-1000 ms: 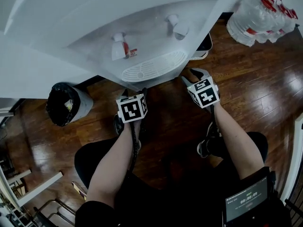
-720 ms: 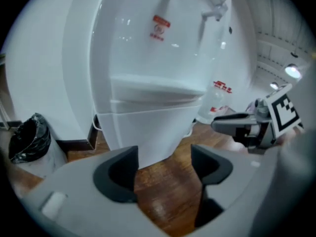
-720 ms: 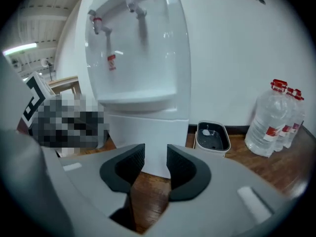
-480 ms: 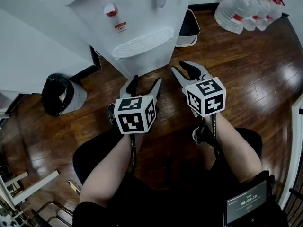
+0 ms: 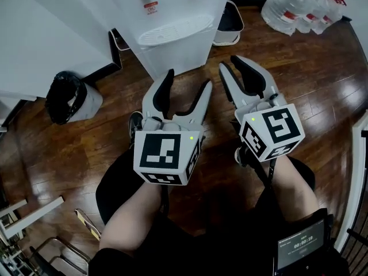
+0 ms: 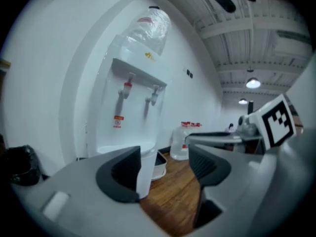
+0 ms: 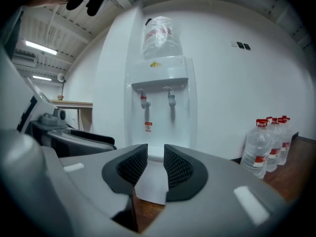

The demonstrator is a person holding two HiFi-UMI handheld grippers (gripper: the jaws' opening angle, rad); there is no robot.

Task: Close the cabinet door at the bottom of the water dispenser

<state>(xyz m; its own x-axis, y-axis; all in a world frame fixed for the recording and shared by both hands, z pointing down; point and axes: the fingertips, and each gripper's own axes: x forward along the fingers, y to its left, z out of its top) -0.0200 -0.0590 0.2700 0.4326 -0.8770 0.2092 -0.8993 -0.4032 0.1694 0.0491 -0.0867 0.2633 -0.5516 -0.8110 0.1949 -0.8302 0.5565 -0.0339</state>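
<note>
Right up close, the person is sitting or crouching with both forearms stretching forward, and a small screen device (image 5: 299, 246) is showing at the bottom right of the head view.

The left gripper (image 5: 187, 88) is hanging over the wooden floor (image 5: 322, 85) with its jaws spread wide. Its own view (image 6: 163, 164) is showing nothing between them, just floorboards and the dispenser's base beyond. The right gripper (image 5: 229, 63) is sitting just beside it. Its jaws are only a narrow gap apart and aren't gripping anything (image 7: 155, 164).

Both grippers are pointing at the water dispenser (image 5: 172, 33), which is standing against the white wall a little ahead of the jaw tips, not touching either one. The cabinet door is down on the lower front under the drip tray (image 5: 175, 30). From here that face is looking like a plain, flush white panel, but I honestly can't pick out a seam or handle.

Further off:
- A bin with a black bag (image 5: 69, 96) is sitting to the dispenser's left.
- A small white container (image 5: 230, 22) is tucked right beside its right side.
- A cluster of big water bottles (image 5: 299, 7) is standing in the far right corner.
</note>
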